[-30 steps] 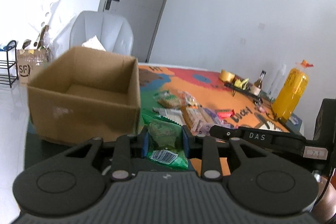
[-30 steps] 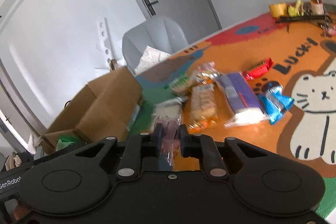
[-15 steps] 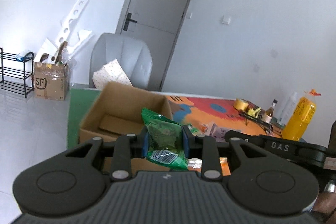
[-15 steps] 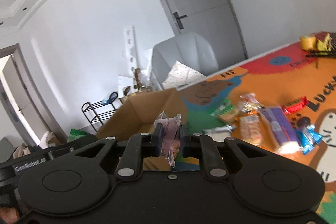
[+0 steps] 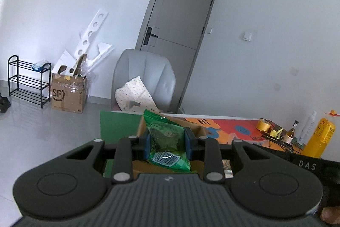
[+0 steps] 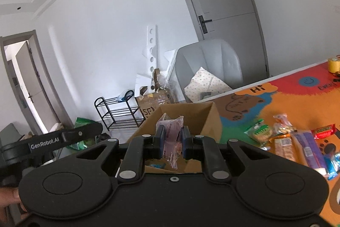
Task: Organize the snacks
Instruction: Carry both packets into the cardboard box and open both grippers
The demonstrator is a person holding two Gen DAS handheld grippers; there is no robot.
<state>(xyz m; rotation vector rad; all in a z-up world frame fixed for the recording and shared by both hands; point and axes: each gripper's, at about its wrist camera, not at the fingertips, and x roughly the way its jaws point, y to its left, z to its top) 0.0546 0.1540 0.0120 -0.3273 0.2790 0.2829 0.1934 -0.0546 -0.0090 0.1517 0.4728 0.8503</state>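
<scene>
White-walled room, bright mat on the surface (image 6: 297, 103): left tool (image 5: 167, 139) clamping a green packet (image 5: 165, 135), right tool (image 6: 172, 142) clamping a pink packet (image 6: 171, 133), both hovering over the box (image 6: 210, 118), seemingly for dropping in.

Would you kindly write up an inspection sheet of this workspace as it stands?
Surface: colourful cartoon mat on the table.
Job's things: open cardboard box; loose snacks on the mat right of it.
Clutter: yellow bottle, tape roll, small bottle at the far end.
Grippers: left gripper shut on a green snack packet; right gripper shut on a pink snack packet, both at the box.
Cables: nothing seen.
Surroundings: grey chair, grey door, black rack, SF carton.
</scene>
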